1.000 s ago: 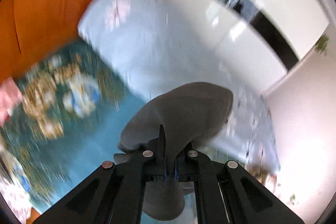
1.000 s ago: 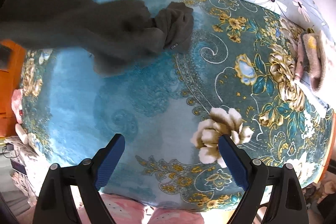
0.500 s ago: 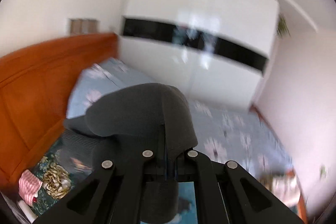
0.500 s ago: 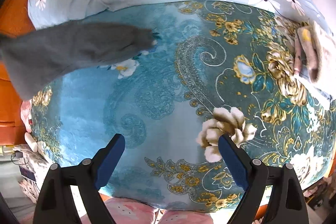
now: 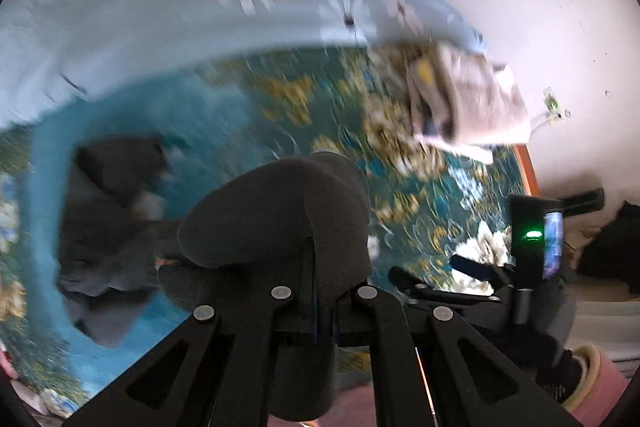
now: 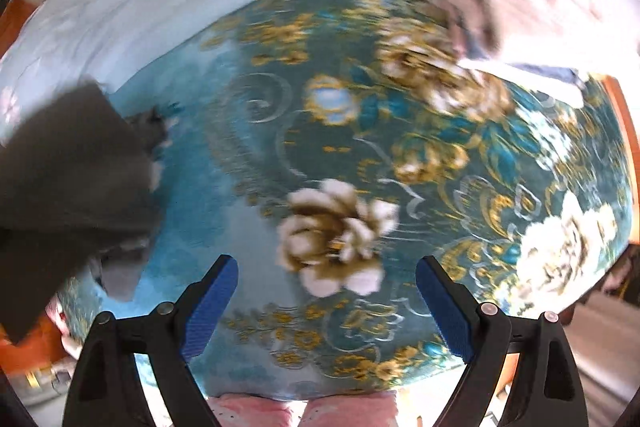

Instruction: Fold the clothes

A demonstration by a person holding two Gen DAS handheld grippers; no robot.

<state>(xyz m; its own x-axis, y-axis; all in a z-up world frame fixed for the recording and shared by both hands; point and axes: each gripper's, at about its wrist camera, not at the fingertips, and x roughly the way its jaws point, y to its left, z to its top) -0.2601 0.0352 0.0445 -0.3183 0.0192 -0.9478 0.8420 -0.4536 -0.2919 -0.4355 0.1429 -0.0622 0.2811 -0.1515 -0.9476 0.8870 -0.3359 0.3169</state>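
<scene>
A: Biggest thing under you is the teal floral blanket [image 6: 340,155], gold and white flowers all over it, spread across the bed. Behind it runs the pale blue daisy sheet [image 5: 160,7], along the far edge.

B: And the clothes?

A: Your dark grey garment [image 5: 276,211] is the next largest. One end is bunched up and clamped in your left gripper [image 5: 320,267], jaws closed tight on the cloth, with a fold bulging over the top of the fingers. The remainder trails off to the left, and it lies crumpled on the blanket there. From your right wrist view the same garment [image 6: 68,179] fills the left edge of the picture, hanging in front of the blanket.

B: What about the right one?

A: Your right gripper [image 6: 326,301] is spread wide, blue pads [image 6: 210,307] well apart, nothing between them, poised above a white and gold flower on the blanket. In the left wrist view you can see it off to the right, a green light glowing on its body.

B: Anything smaller?

A: A folded stack of pale clothes [image 5: 468,103] sits at the far right corner of the blanket, near the wall. It's blurred, so the pieces can't be told apart.
</scene>
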